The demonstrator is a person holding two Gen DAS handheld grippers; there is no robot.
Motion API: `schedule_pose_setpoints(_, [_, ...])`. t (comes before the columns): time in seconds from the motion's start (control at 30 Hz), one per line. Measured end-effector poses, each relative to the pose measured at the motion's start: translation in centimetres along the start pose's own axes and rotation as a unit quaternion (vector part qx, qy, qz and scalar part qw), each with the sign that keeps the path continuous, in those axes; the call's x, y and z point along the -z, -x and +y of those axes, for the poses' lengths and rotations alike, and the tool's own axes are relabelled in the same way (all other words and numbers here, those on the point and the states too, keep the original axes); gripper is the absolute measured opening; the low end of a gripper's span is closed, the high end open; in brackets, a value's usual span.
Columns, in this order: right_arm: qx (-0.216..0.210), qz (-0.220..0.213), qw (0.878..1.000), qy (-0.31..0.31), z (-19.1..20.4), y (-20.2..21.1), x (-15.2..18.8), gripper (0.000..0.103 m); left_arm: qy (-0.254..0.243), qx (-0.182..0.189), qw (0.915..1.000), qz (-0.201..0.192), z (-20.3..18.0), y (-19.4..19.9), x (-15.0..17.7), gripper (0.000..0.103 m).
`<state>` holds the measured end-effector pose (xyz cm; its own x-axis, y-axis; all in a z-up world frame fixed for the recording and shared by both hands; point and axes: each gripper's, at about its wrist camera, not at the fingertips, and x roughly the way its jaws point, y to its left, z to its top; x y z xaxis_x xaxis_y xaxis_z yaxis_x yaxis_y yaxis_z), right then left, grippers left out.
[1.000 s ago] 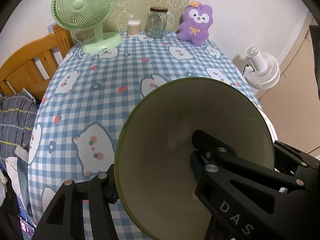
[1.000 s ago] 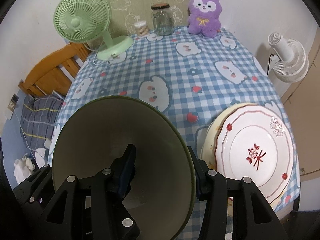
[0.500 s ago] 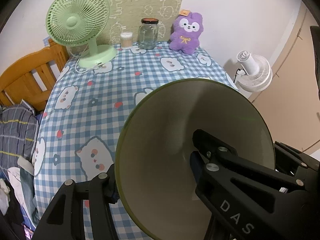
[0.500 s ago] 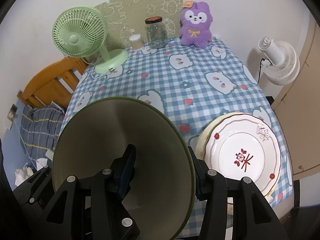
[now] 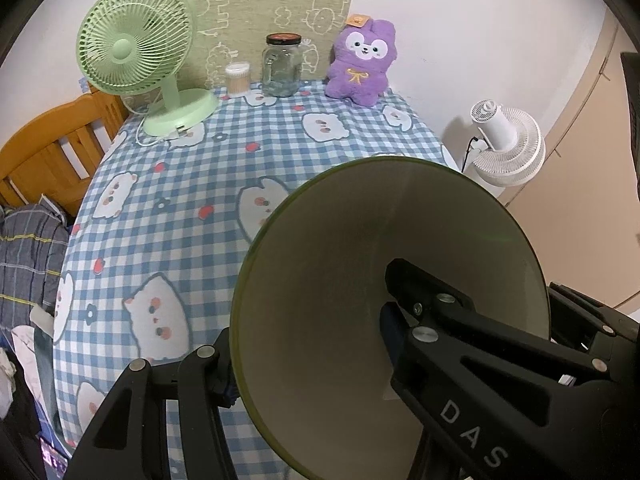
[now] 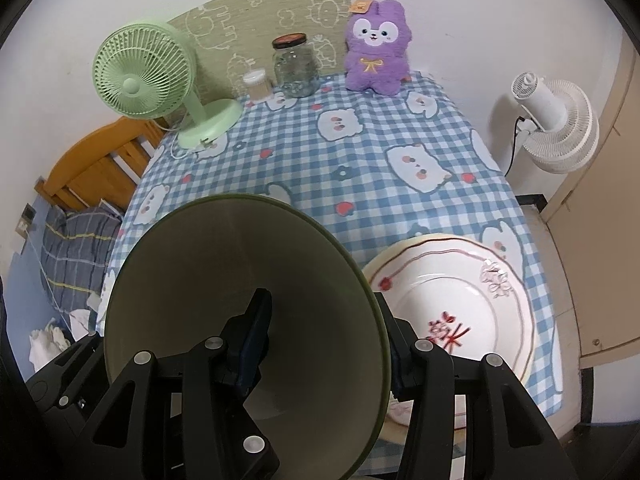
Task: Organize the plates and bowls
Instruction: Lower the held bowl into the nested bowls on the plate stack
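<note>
One wide olive-green bowl (image 5: 380, 220) (image 6: 240, 248) hangs tilted above the checked tablecloth, held by both grippers. My left gripper (image 5: 310, 332) is shut on its left wall, one finger outside and one inside. On the opposite wall my right gripper (image 6: 326, 336) is shut the same way. A white plate with red markings (image 6: 460, 300) lies on a cream plate at the table's near right corner, just right of the bowl in the right wrist view. The bowl hides the plates in the left wrist view.
At the table's far end stand a green desk fan (image 5: 136, 60), a small cotton-swab tub (image 5: 237, 79), a glass jar (image 5: 281, 65) and a purple plush toy (image 5: 362, 66). A wooden bed frame (image 5: 44, 152) is left of the table, a white fan (image 6: 554, 128) right of it.
Both grippers have risen and drawn back from the table with the bowl between them. The table and plates look smaller and farther away. Neither grip has changed.
</note>
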<state>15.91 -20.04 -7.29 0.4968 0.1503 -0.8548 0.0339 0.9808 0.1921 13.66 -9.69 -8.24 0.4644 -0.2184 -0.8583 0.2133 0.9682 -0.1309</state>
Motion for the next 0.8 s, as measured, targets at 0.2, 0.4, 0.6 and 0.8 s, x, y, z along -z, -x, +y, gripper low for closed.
schedule_pose_setpoints(0.2, [0.002,0.001,1.000,-0.002,-2.8,0.4,-0.5,0.053,-0.001,0.001,1.0000,0.002,-2.6,-0.6,-0.7,0.060])
schedule_pose_setpoints(0.4, [0.004,0.001,1.000,-0.003,-5.3,0.6,-0.9,0.053,-0.001,0.004,1.0000,0.003,-5.0,-1.3,-1.3,0.060])
schedule_pose_setpoints(0.6, [0.006,0.006,1.000,-0.001,-7.9,0.6,-1.3,0.053,0.003,0.006,1.0000,0.007,-7.4,-2.1,-1.7,0.060])
schedule_pose_setpoints(0.8, [0.005,0.013,1.000,0.005,-9.8,0.2,-1.5,0.053,0.013,0.004,0.9998,0.012,-9.3,-3.2,-2.0,0.060])
